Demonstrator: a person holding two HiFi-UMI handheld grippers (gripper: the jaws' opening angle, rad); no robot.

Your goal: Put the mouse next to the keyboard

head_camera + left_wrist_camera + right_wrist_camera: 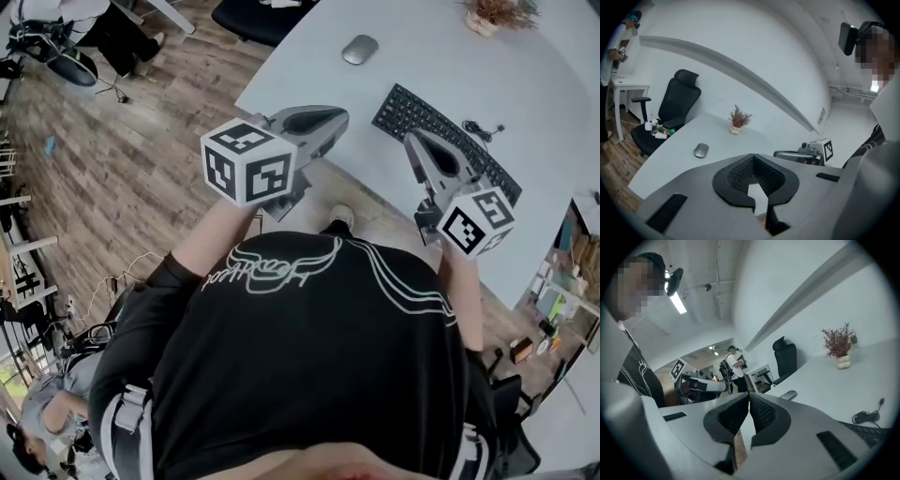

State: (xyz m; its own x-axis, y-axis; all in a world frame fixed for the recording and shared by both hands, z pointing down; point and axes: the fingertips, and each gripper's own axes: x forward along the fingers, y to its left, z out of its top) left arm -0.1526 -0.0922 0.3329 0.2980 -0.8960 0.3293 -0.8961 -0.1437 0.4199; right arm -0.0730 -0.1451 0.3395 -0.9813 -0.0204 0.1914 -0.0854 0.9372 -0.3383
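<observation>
One pale, curved tabletop [562, 84] carries everything. A black keyboard [405, 105] lies slantwise near its front edge. The left tongs [337, 115], pressed together with nothing between them, are at the tabletop's edge, left of the keyboard. The right tongs [413, 140], likewise pressed together and empty, overlap the keyboard in the head view. A grey mouse [359, 49] lies beyond the keyboard's left end, well apart from it. A small potted plant [492, 14] stands farther back.
</observation>
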